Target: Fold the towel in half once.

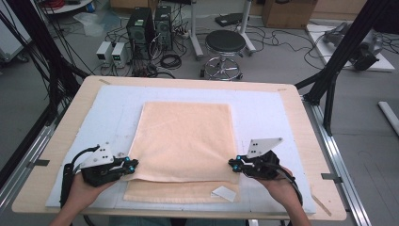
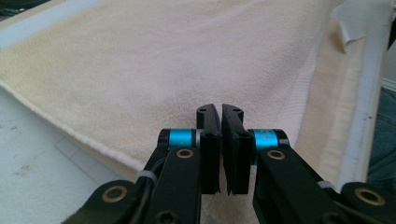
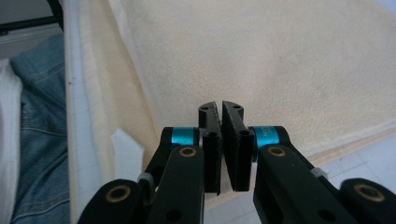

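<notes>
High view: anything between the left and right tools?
Just the peach towel, spanning from the left tool to the right tool; nothing rests on that stretch.

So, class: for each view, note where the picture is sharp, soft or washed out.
High view: even light, soft detail, towel pale. Left gripper view: jaws sharp, towel's far part washed out by glare. Right gripper view: jaws crisp, towel weave readable, white tag soft-edged.

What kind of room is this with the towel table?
Probably a lab or workshop. Computer towers and tangled cables sit on the floor beside a round stool, and cardboard boxes stand at the back.
</notes>
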### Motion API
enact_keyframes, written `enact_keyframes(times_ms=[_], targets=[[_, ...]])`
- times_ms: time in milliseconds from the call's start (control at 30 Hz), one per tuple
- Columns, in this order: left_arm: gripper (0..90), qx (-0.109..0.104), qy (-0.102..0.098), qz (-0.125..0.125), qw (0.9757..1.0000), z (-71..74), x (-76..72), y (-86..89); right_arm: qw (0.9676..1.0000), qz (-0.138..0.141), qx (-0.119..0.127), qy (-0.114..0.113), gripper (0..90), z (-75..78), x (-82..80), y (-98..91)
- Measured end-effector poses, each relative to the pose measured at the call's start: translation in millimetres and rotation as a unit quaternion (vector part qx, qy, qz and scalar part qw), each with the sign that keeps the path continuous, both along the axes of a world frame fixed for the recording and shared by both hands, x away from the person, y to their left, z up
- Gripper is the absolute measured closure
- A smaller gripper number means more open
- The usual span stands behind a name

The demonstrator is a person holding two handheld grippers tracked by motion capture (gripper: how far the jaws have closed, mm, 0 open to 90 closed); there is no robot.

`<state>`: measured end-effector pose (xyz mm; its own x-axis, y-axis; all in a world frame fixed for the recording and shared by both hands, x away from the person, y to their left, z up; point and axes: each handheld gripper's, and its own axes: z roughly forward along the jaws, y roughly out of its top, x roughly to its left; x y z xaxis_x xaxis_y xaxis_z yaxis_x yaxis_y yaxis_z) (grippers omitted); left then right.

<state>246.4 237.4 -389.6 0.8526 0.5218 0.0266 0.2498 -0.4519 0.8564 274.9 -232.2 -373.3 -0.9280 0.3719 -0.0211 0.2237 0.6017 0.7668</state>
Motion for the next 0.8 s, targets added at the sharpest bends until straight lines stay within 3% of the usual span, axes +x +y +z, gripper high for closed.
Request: enact_keyframes(times_ms=[100, 200, 267, 333, 500, 633, 800], targets=[[85.5, 0.0, 0.002, -0.012, 0.9999, 0.8, -8.9, -0.7, 1.0, 0.007, 0.003, 0.002, 86.3, 7.1, -8.8, -4.4], [85.1, 0.003, 0.014, -0.025, 0.9996, -4.5, -17.3, -2.0, 0.9997, 0.019, -0.002, 0.018, 85.7, 2.9, -17.9, -6.7], [79.1, 0.012, 0.028, -0.037, 0.9988, -11.2, -20.6, -3.9, 0.9994, 0.019, -0.009, 0.029, 77.5, -5.3, -21.2, -7.8], [70.2, 0.025, 0.039, -0.036, 0.9983, -16.9, -21.1, -5.0, 0.9989, 0.011, -0.009, 0.044, 72.8, -13.4, -20.8, -10.3], [69.5, 0.038, 0.055, -0.035, 0.9971, -26.7, -16.9, -6.8, 0.9979, 0.02, 0.0, 0.061, 70.5, -27.0, -21.3, -7.8], [69.4, 0.05, 0.066, -0.036, 0.9959, -33.7, -14.1, -8.5, 0.9967, 0.037, -0.027, 0.067, 69.3, -38.3, -21.1, 2.6], [69.0, 0.058, 0.074, -0.026, 0.9952, -38.6, -13.1, -5.7, 0.9959, 0.035, -0.035, 0.076, 68.4, -50.0, -16.9, 5.0]])
